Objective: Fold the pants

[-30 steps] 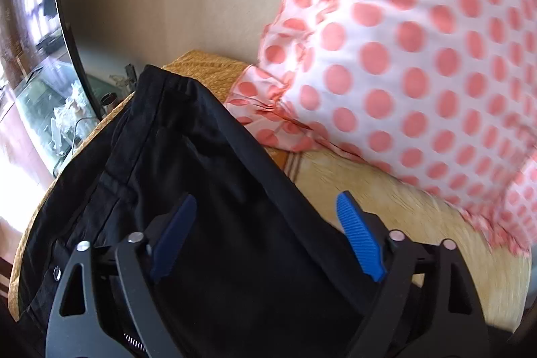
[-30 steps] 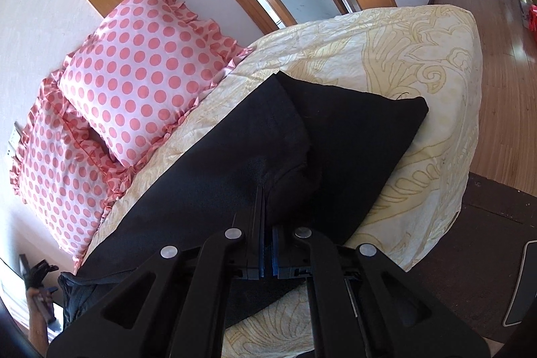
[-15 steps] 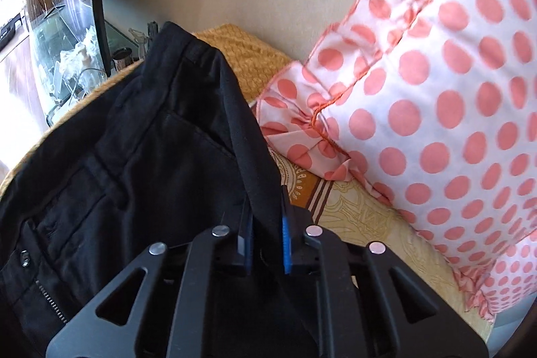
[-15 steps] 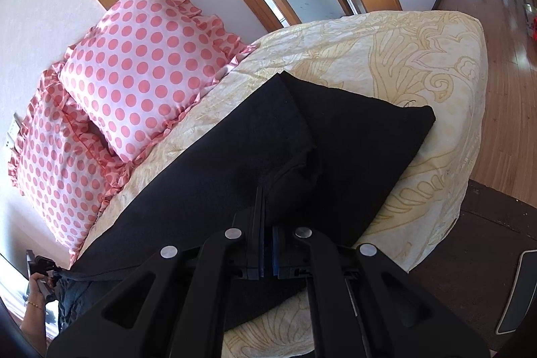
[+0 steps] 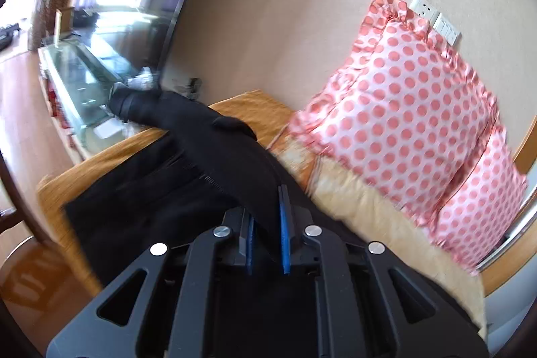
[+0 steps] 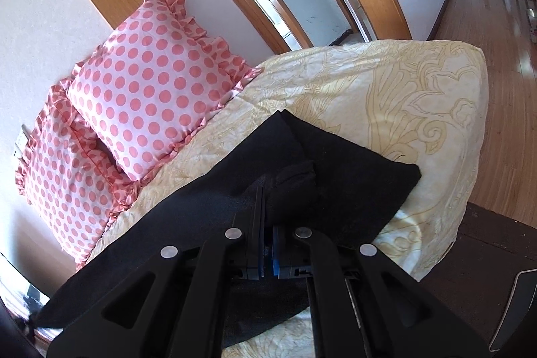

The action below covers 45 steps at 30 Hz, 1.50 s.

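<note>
Black pants (image 6: 335, 176) lie lengthwise on a bed with a cream patterned cover (image 6: 402, 96). In the left wrist view my left gripper (image 5: 266, 223) is shut on the waist end of the pants (image 5: 208, 136) and holds that fabric lifted off the bed. In the right wrist view my right gripper (image 6: 266, 220) is shut on a pinched fold of a pant leg near the leg ends, which lie flat on the cover.
Two pink polka-dot pillows (image 6: 147, 103) lean on the wall behind the bed; they also show in the left wrist view (image 5: 402, 123). A glass cabinet (image 5: 84, 79) stands beyond the bed's end. Wooden floor (image 6: 503, 39) lies past the far edge.
My left gripper closed on the waist edge of the pants and has lifted it up. My right gripper has stayed shut on the leg and risen slightly.
</note>
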Motion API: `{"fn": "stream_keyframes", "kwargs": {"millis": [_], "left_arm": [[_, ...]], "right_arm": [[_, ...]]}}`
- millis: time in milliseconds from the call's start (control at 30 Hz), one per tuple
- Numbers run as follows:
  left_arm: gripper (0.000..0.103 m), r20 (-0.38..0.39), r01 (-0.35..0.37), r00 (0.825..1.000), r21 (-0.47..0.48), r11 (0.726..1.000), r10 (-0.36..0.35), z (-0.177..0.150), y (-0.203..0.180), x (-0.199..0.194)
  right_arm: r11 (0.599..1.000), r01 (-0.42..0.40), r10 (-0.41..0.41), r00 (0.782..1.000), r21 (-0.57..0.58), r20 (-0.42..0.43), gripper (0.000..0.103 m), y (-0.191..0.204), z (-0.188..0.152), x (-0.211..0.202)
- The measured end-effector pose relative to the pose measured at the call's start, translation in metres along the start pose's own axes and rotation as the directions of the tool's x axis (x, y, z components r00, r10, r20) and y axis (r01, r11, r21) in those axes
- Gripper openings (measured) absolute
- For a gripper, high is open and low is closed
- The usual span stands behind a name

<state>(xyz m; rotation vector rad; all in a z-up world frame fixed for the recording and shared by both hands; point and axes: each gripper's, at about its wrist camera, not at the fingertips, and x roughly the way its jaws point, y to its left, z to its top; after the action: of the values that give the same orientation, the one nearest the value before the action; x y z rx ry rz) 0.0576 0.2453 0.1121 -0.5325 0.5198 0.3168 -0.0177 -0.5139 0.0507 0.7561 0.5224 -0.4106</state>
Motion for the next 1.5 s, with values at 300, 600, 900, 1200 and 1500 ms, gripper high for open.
{"fn": "stream_keyframes", "kwargs": {"millis": [300, 600, 900, 1200, 1500], "left_arm": [[0.018, -0.043, -0.067, 0.997, -0.057, 0.996, 0.064, -0.086, 0.06, 0.015], [0.045, -0.038, -0.056, 0.998, -0.13, 0.99, 0.051, -0.067, 0.071, 0.009], [0.007, -0.044, -0.029, 0.999, -0.138, 0.99, 0.023, -0.045, 0.07, 0.008], [0.006, -0.063, -0.087, 0.995, -0.073, 0.994, 0.082, -0.053, 0.07, 0.011], [0.033, -0.056, -0.107, 0.993, -0.089, 0.99, 0.103, -0.069, 0.086, 0.011]], "right_arm": [[0.999, 0.021, -0.021, 1.0, 0.035, -0.003, 0.003, -0.009, 0.001, 0.001], [0.996, -0.004, 0.0, 0.999, 0.087, 0.041, 0.003, -0.016, 0.02, -0.009], [0.993, -0.077, 0.07, 0.994, 0.086, 0.089, 0.003, -0.004, 0.053, -0.027], [0.995, 0.052, -0.052, 0.999, 0.09, -0.001, 0.003, -0.034, 0.021, -0.009], [0.994, 0.108, -0.107, 0.994, 0.011, -0.036, 0.009, -0.04, 0.005, -0.01]]}}
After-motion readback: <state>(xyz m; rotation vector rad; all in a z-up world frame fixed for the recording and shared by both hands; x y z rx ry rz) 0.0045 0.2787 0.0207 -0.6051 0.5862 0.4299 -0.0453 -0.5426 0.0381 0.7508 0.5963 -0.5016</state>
